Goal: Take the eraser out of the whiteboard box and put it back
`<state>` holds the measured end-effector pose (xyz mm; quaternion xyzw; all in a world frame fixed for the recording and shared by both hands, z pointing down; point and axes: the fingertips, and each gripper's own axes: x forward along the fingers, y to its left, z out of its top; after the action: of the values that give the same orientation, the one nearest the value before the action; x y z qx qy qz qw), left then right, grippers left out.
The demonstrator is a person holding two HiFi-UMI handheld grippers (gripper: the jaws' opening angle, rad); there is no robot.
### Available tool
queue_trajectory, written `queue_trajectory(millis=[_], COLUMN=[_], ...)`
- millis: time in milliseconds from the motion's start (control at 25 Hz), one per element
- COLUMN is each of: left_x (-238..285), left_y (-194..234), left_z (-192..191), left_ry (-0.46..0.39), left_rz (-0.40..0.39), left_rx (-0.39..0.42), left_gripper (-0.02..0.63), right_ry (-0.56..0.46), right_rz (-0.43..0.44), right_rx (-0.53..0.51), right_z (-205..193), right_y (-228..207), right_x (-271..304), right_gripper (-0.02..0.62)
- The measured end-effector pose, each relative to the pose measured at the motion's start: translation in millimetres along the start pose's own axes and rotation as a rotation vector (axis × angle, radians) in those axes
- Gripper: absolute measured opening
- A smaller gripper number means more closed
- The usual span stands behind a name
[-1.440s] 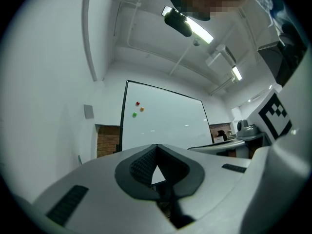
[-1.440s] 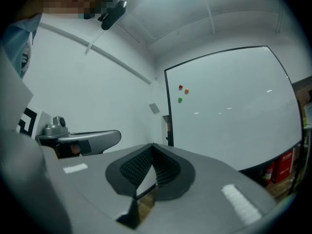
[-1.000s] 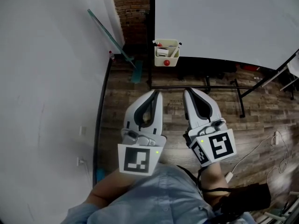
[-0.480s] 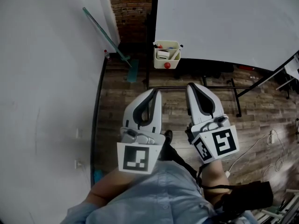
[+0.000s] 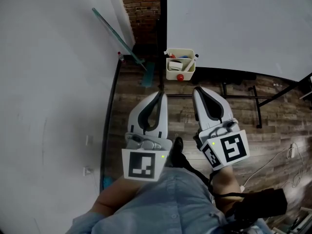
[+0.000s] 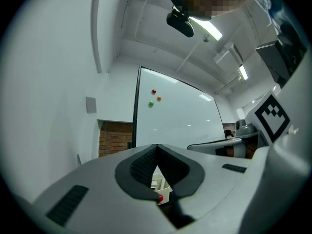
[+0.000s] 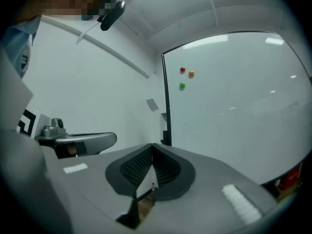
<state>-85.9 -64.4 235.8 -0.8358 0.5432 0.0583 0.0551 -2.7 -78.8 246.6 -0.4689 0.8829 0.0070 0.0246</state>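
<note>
The cream whiteboard box (image 5: 181, 71) hangs at the lower left corner of the whiteboard (image 5: 234, 23), with a red round magnet (image 5: 180, 77) on its front. Inside it I see a pale eraser-like block (image 5: 175, 65) and pens; I cannot make them out well. My left gripper (image 5: 161, 96) and right gripper (image 5: 197, 91) are side by side, short of the box, both shut and empty. In the left gripper view the left gripper (image 6: 157, 146) frames the box (image 6: 162, 187) through its gap. The right gripper (image 7: 152, 146) points at the whiteboard's left edge.
A green-handled broom (image 5: 117, 35) leans on the white wall at left. Black whiteboard stand bars (image 5: 258, 112) cross the wooden floor. A white cable (image 5: 273, 157) lies at right. The person's shoe (image 5: 178, 145) is between the grippers. Coloured magnets (image 7: 183, 70) sit high on the board.
Both grippers have moved forward toward the whiteboard, and the box now sits lower and closer in the head view. A shoe has come into view between the grippers. Jaws stay shut.
</note>
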Motion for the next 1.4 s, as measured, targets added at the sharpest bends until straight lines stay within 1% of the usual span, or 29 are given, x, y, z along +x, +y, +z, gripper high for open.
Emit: queue_trajectory(millis=[200,360,560,920,1160,1240,1320,1400], left_x=[39.0,69.0,96.7,116.9,121.5,124.3,127.3,131.1], left_y=[4.5,5.0,3.3,7.1,20.0,26.4,34.9,44.6], left_z=[-7.0,-6.2,-1.5,-6.6,-15.1,-21.5,-28.8,-33.8], left_ry=[0.017,0.010,-0.008,-0.008,-0.001,0.007,0.020,0.026], left_rz=[0.024,0.042,0.072,0.134,0.156,0.157,0.160,0.164], left_rx=[0.022,0.046,0.071,0.088,0.073,0.061,0.039,0.020], left_gripper=[0.005,0.005,0.005,0.005,0.005,0.005,0.005,0.005], right_ry=[0.007,0.005,0.000,0.020,0.077,0.097,0.127,0.164], right_rz=[0.039,0.079,0.148,0.266,0.307,0.315,0.330,0.341], right_rx=[0.010,0.015,0.004,-0.013,-0.045,-0.051,-0.060,-0.083], right_z=[-8.7,-10.0,-8.0,-17.3,-31.4,-37.8,-47.6,-57.9], right_y=[-28.0,-49.6,-66.1,-72.1,-65.3,-62.7,-58.3,-54.8], right_x=[26.4,45.6,64.7,88.4,102.1,109.5,116.7,123.5], right_gripper=[0.006,0.008,0.011,0.017,0.029,0.050,0.104,0.132])
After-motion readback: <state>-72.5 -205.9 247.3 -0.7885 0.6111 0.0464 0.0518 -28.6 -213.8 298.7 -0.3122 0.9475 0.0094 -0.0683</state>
